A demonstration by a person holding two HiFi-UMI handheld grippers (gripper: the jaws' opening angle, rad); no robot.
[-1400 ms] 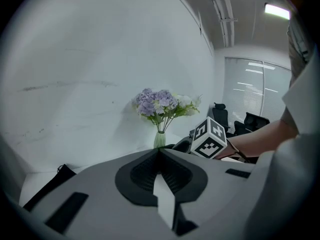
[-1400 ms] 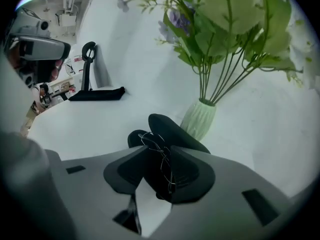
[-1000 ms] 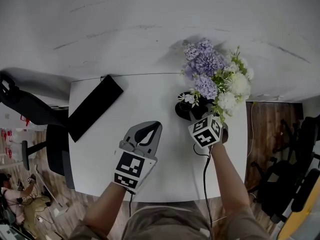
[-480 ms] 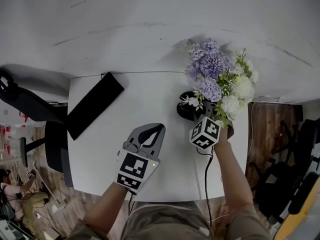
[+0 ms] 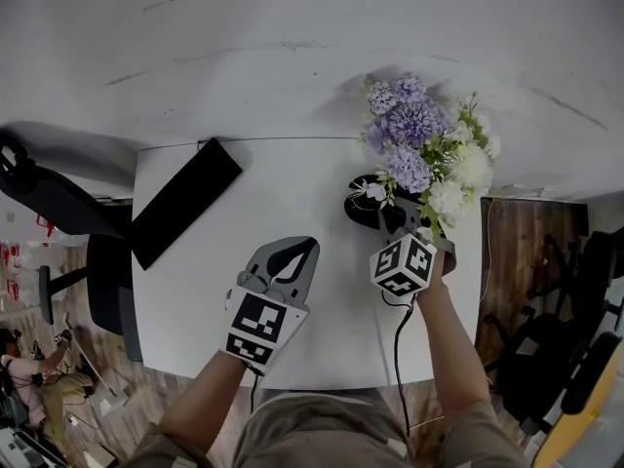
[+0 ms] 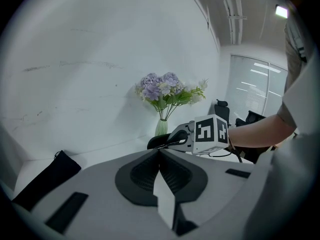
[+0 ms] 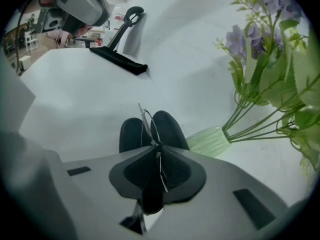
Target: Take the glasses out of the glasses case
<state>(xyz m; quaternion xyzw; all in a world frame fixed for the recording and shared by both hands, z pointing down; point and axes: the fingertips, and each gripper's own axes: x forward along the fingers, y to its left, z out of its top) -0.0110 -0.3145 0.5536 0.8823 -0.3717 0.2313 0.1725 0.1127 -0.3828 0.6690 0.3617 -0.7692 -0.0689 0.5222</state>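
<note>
The right gripper's (image 7: 155, 150) jaws, wide a moment ago, are closing on the glasses (image 7: 145, 119) at their tips, ready for lifting; the left gripper (image 6: 160, 151) is pinched together, empty.

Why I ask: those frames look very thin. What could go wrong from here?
1. The right gripper is closing its jaws on a thin wire part of the glasses. Too hard a squeeze might bend it; too light, and they may slip.
2. Nothing holds the case. The left gripper is shut and apart from it, so the case could drag along.
3. The vase stands right beside the case, so a wide swing might tip it.
</note>
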